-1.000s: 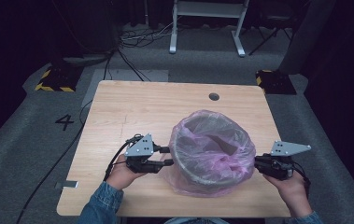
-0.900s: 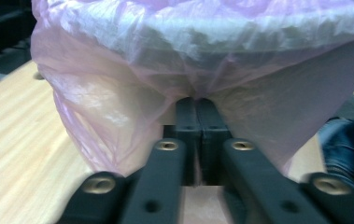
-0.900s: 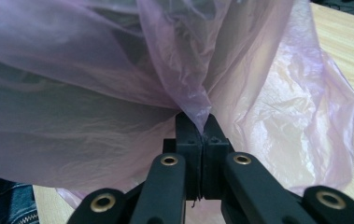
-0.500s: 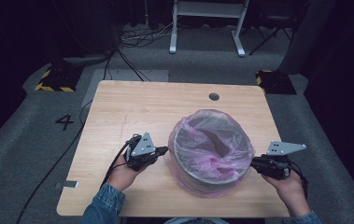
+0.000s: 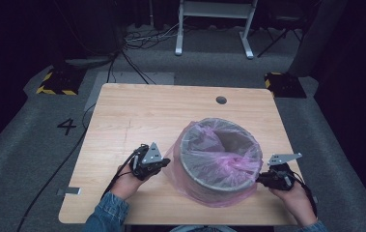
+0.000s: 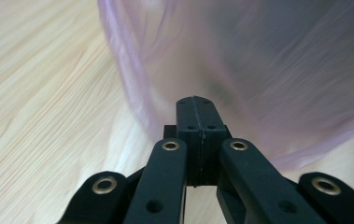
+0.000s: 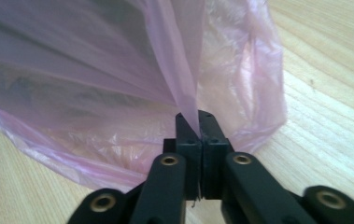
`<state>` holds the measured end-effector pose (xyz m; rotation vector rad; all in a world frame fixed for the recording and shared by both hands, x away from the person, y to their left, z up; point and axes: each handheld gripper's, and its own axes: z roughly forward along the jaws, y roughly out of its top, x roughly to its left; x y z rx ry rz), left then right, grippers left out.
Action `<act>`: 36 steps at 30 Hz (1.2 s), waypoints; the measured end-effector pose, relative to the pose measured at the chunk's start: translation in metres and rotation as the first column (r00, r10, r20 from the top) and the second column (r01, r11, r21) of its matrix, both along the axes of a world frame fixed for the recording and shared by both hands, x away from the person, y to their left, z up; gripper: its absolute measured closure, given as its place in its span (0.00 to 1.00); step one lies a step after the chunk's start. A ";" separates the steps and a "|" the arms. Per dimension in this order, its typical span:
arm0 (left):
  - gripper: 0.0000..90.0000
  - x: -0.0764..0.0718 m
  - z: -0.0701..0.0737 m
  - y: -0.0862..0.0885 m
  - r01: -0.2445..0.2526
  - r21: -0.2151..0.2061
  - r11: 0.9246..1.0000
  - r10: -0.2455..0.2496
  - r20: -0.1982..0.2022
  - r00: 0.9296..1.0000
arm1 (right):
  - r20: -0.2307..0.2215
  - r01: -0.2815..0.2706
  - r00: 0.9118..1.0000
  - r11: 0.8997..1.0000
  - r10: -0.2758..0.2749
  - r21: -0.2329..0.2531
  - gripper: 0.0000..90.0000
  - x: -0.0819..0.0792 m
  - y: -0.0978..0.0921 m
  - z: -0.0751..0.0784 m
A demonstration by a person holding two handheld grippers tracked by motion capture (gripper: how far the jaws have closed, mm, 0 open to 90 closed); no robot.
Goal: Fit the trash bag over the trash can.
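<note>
**Inspector:** Two grippers noted. State of the right gripper (image 5: 263, 179)?

**Assistant:** Its fingers (image 7: 187, 133) are clamped on a fold of the pink bin liner (image 7: 118, 79), which rises straight ahead of them.

**Inspector:** And the left gripper (image 5: 163, 163)?

**Assistant:** Fingers (image 6: 194, 116) pressed together; the liner's skirt lies just beyond their tips, contact unclear. The lined grey bin (image 5: 219, 162) stands on the worktop (image 5: 137, 111) between both grippers.

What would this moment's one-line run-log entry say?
left gripper: shut, empty, beside pink bag | right gripper: shut on pink bag | bag lines bin on table
</note>
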<state>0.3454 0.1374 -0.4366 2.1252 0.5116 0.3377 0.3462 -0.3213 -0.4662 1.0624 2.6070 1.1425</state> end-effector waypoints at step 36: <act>1.00 0.013 0.015 -0.005 -0.111 0.006 0.994 0.110 0.063 0.992 | 0.295 -0.107 0.953 0.988 0.071 0.109 0.95 -0.015 0.008 0.084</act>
